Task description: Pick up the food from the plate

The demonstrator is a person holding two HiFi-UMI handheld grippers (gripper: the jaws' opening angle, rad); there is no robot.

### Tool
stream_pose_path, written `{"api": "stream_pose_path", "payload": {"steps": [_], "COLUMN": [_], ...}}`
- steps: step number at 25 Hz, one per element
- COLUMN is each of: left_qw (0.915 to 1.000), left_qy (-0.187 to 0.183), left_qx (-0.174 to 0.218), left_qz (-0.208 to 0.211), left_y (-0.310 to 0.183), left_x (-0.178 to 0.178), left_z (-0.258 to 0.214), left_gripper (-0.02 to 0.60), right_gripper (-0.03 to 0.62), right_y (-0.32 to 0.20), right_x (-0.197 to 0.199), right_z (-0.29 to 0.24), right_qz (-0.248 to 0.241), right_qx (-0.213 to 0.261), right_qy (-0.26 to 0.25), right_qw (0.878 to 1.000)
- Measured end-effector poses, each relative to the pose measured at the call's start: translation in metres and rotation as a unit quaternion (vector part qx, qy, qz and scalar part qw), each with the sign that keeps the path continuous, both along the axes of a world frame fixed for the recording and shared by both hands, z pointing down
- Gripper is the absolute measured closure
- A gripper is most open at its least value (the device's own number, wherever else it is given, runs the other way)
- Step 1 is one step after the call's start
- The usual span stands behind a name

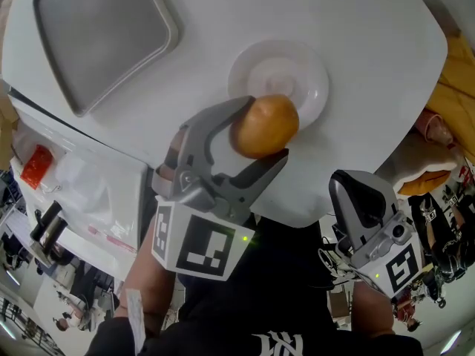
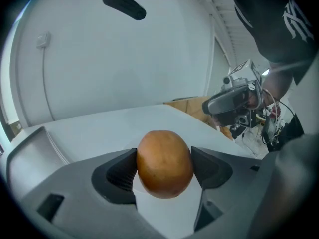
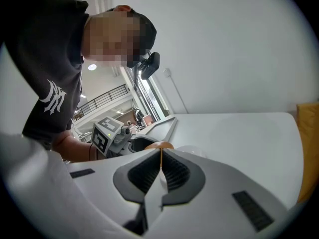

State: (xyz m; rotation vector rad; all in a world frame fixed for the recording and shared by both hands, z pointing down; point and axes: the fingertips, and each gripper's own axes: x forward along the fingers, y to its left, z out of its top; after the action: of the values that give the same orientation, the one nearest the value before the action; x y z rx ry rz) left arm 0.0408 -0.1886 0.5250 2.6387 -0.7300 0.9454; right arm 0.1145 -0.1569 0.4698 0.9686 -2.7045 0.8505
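A round orange-brown piece of food (image 1: 265, 127) sits between the jaws of my left gripper (image 1: 267, 128), over the near rim of the white plate (image 1: 300, 73). In the left gripper view both pads press on the sides of the food (image 2: 164, 164), so the left gripper (image 2: 164, 167) is shut on it. My right gripper (image 1: 364, 212) hangs off the table's near edge to the right, apart from the plate. Its ribbed pads meet with nothing between them in the right gripper view (image 3: 160, 171). Past them a sliver of the food (image 3: 158, 145) and the plate (image 3: 192, 151) show.
A grey tray (image 1: 96, 35) lies on the white table (image 1: 371, 43) at the far left. A red packet (image 1: 35, 166) lies on a lower surface left of the table. Yellow and orange cloth (image 1: 449, 95) lies beyond the table's right edge.
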Motion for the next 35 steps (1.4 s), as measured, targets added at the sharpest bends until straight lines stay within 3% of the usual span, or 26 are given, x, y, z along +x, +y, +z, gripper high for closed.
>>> {"api": "stream_pose_path", "payload": {"steps": [4,7,11,13,17,21,25,29,33,35], "left_qw": [0.9986,0.9965,0.9911,0.9847,0.965,0.963,0.9553,0.9484,0.9475,0.9401], "left_qy": [0.008,0.035,0.082,0.13,0.243,0.238,0.251,0.281,0.29,0.314], "left_qx": [0.048,0.069,0.092,0.104,0.091,0.12,0.151,0.14,0.128,0.123], "left_qz": [0.019,0.033,0.051,0.052,0.038,0.041,0.039,0.045,0.044,0.05], "left_y": [0.001,0.011,0.018,0.015,0.03,0.069,0.118,0.17,0.217,0.238], "left_x": [-0.015,-0.024,-0.031,-0.029,-0.033,-0.032,-0.023,-0.012,-0.014,-0.018], "left_z": [-0.055,-0.113,-0.189,-0.233,-0.321,-0.383,-0.432,-0.449,-0.453,-0.452], "left_gripper": [0.236,0.237,0.238,0.238,0.238,0.238,0.238,0.238,0.238,0.238], "right_gripper": [0.591,0.589,0.589,0.591,0.59,0.59,0.591,0.591,0.591,0.591], "right_y": [-0.001,0.005,0.018,0.021,0.038,0.075,0.121,0.169,0.209,0.222], "right_x": [-0.017,-0.04,-0.07,-0.074,-0.062,-0.027,-0.005,-0.003,0.003,0.008], "right_z": [-0.056,-0.114,-0.192,-0.227,-0.296,-0.357,-0.4,-0.41,-0.398,-0.383], "right_qz": [0.022,0.024,0.012,0.015,0.061,0.107,0.094,0.065,0.063,0.058], "right_qx": [0.06,0.116,0.229,0.273,0.286,0.278,0.306,0.334,0.325,0.305], "right_qy": [0.009,0.029,0.094,0.105,0.022,-0.087,-0.156,-0.17,-0.172,-0.177], "right_qw": [0.998,0.992,0.969,0.956,0.956,0.951,0.935,0.925,0.928,0.934]}}
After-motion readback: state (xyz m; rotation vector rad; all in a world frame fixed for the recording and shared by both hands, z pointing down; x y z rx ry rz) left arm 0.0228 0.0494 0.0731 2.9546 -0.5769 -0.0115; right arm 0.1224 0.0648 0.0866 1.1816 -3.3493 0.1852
